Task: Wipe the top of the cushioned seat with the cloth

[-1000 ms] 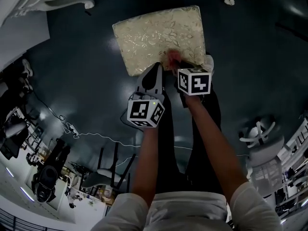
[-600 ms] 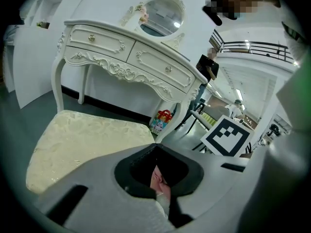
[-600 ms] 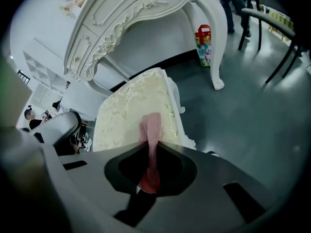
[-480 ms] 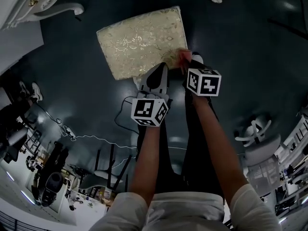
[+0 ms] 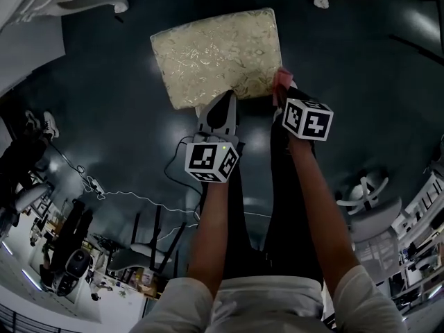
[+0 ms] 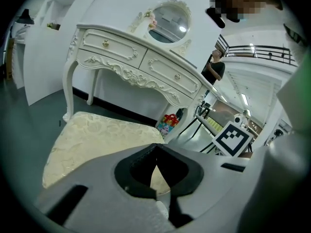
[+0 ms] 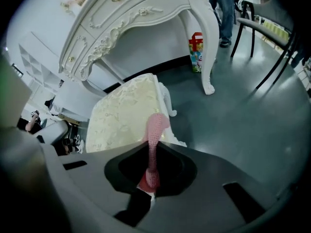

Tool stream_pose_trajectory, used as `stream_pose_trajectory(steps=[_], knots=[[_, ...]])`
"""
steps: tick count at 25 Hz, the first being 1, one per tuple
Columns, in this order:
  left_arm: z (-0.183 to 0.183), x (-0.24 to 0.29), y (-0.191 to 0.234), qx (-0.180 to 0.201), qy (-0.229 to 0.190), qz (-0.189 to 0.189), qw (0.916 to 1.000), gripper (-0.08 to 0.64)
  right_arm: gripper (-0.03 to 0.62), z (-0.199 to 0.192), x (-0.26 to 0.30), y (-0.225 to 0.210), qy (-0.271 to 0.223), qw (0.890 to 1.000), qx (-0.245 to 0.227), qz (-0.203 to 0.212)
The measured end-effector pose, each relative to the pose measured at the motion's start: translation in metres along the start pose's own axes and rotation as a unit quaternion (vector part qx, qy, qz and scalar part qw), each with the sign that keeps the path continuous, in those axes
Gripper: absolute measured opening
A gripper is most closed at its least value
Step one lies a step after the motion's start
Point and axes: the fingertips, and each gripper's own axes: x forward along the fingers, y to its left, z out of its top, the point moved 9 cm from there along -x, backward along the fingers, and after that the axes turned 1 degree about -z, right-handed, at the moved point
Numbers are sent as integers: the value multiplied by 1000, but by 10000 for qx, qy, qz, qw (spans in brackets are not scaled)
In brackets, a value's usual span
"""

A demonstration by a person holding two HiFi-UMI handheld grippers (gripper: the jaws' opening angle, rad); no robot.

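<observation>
Dark glossy floor [image 5: 104, 89] under our cream brocade cushioned seat [image 5: 215, 54].
We pinch the pink knitted cloth [image 7: 155, 129] in our right gripper [image 7: 151, 152] by the seat's corner for wiping; our left gripper [image 6: 155, 155] sits closed, empty.

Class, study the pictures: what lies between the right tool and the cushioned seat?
The pink cloth. It is clamped in the right tool and sticks out toward the seat. The right gripper view shows this best.

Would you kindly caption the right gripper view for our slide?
Right hand-held gripper pinching a pink cloth near the cushioned seat's edge.
</observation>
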Motion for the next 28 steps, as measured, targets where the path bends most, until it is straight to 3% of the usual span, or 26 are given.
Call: stream_pose_trajectory(steps=[6,13,17,20,23,28], knots=[[7,-49,54,-102,-157,353,9992,14,31,-21,16,88,39,9961,-382,789],[11,-114,131,-235,-313,892,9952,14,31,-64,70,212,404,9806,-1109,1567],[7,-146,168,-339,-384,1156,9920,14,31,-87,101,261,669,9739,-1428,1633],[6,-161,187,-391,-408,1246,9906,14,31,-94,120,281,817,9730,-1590,1463],[1,-170,197,-436,-400,1305,9897,14,31,-98,131,284,936,9734,-1674,1252],[-3,-166,194,-494,-409,1290,9896,14,31,-97,127,271,864,9728,-1730,1275]])
